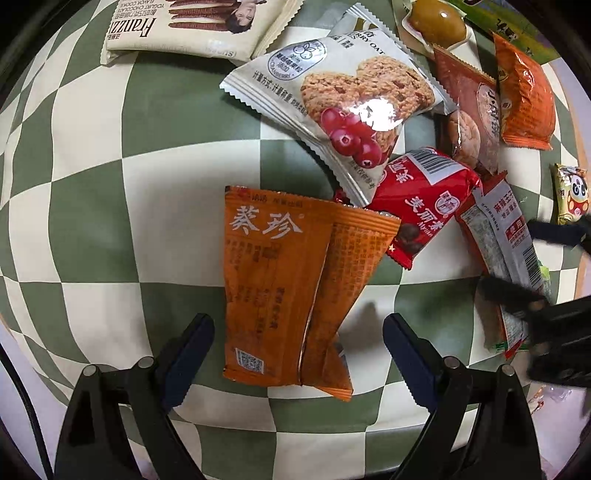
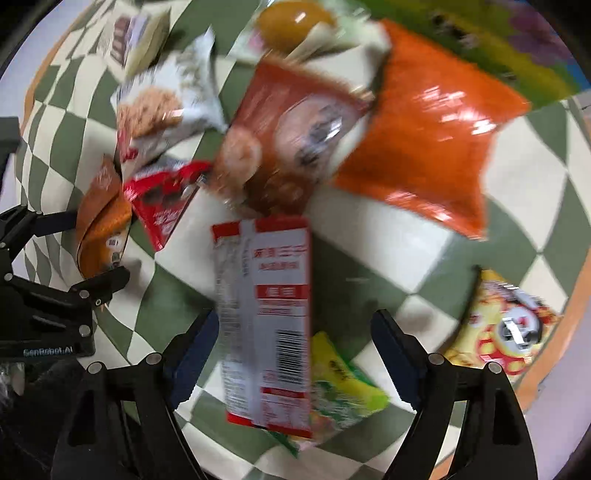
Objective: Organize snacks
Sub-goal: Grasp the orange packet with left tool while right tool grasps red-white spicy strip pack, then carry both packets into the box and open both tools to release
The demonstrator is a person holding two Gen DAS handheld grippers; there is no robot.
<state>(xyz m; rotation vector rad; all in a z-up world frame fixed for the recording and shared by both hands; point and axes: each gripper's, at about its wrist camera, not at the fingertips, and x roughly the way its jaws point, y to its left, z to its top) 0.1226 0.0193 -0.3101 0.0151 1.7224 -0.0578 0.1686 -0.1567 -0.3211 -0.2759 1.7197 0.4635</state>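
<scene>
An orange seed packet (image 1: 280,288) lies on the green-and-cream checked cloth (image 1: 110,184). My left gripper (image 1: 297,325) points down over it, open, one finger on each side of the packet's lower half and neither pad touching it. A red-and-silver packet (image 2: 273,317) with a barcode lies between the fingers of my right gripper (image 2: 295,321), which is open; its left pad is close to the packet's edge and the right pad stands well off. The right wrist view is blurred. In it the left gripper (image 2: 81,251) shows at the left edge.
A cranberry oat cookie packet (image 1: 332,103), a red packet (image 1: 421,199), a brown cookie packet (image 1: 469,110) and an orange bag (image 2: 428,147) lie piled beyond. A Franzzi box (image 1: 184,26) and a jelly cup (image 1: 436,18) sit at the far side. A yellow-green packet (image 2: 343,387) and a panda packet (image 2: 509,325) lie near the table's edge.
</scene>
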